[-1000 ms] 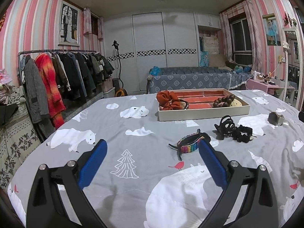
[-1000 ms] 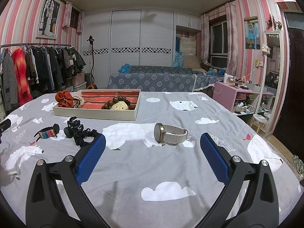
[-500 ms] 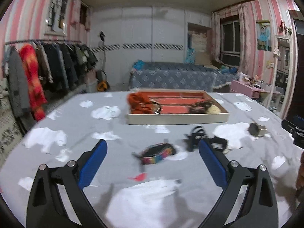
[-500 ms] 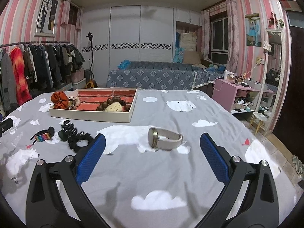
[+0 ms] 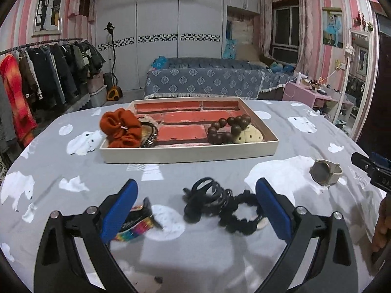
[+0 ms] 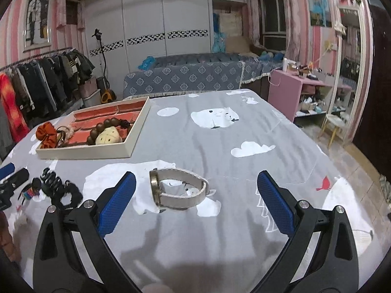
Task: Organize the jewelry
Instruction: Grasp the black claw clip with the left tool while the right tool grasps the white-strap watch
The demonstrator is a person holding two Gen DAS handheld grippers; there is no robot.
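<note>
My left gripper (image 5: 196,206) is open, low over the bed, with a black hair claw (image 5: 206,195) and a black scrunchie (image 5: 240,213) between its fingers. A rainbow-strap watch (image 5: 136,223) lies by its left finger. My right gripper (image 6: 195,201) is open, with a beige-strap watch (image 6: 178,190) lying between its fingers, nearer the left one. The cream tray (image 5: 190,155) with red compartments holds an orange scrunchie (image 5: 121,129), brown beads (image 5: 228,128) and a cream clip (image 5: 249,134). The tray also shows in the right wrist view (image 6: 85,152).
Everything lies on a grey bedspread (image 6: 220,136) with white bear prints. A clothes rack (image 5: 36,78) stands left, a second bed (image 5: 207,80) behind, a pink desk (image 6: 286,92) right. The right gripper's tip (image 5: 369,168) shows at the left view's right edge.
The left gripper swung right and closer, from the rainbow watch to the black claw and scrunchie. The right gripper moved closer to the beige watch.
</note>
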